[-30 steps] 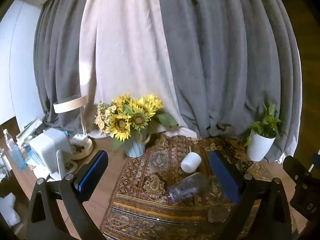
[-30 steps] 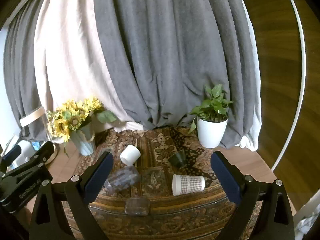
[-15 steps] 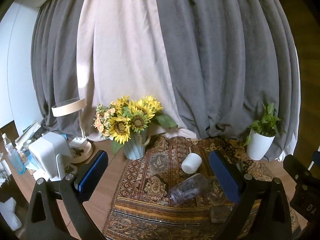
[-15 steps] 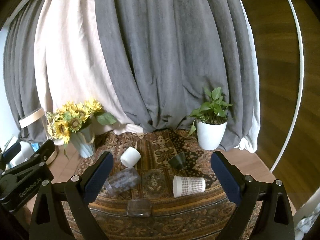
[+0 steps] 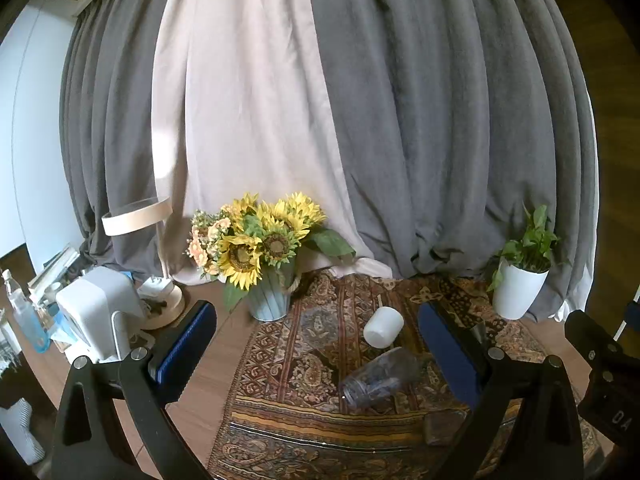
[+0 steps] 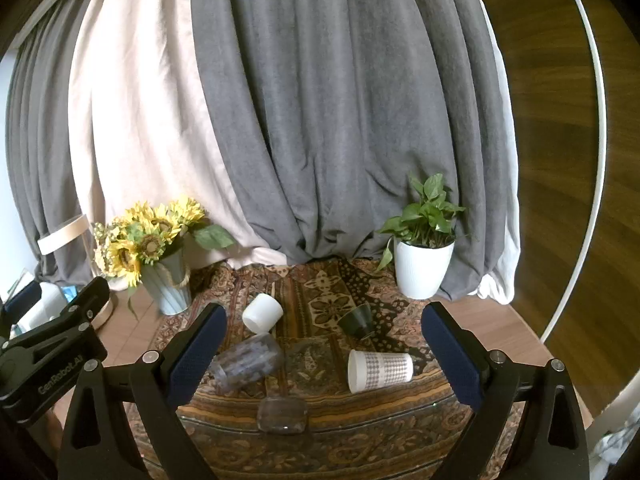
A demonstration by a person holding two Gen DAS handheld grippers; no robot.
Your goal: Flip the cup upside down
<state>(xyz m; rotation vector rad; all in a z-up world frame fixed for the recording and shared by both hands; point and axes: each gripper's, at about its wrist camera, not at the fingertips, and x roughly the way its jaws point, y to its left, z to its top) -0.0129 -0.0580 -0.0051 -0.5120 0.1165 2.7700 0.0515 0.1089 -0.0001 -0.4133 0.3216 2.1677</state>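
Note:
Several cups lie on a patterned rug. A white cup lies on its side; it also shows in the left wrist view. A clear plastic cup lies on its side, also seen from the left. A patterned paper cup lies on its side. A dark green cup lies tilted. A small clear glass stands near the front edge. My left gripper and right gripper are both open, empty, and held back from the cups.
A vase of sunflowers stands at the rug's back left. A white potted plant stands at the back right. A lamp and a white appliance stand on the left. Curtains hang behind.
Both views have drawn back and risen a little, so the cups sit slightly lower and smaller. Nothing on the rug has moved.

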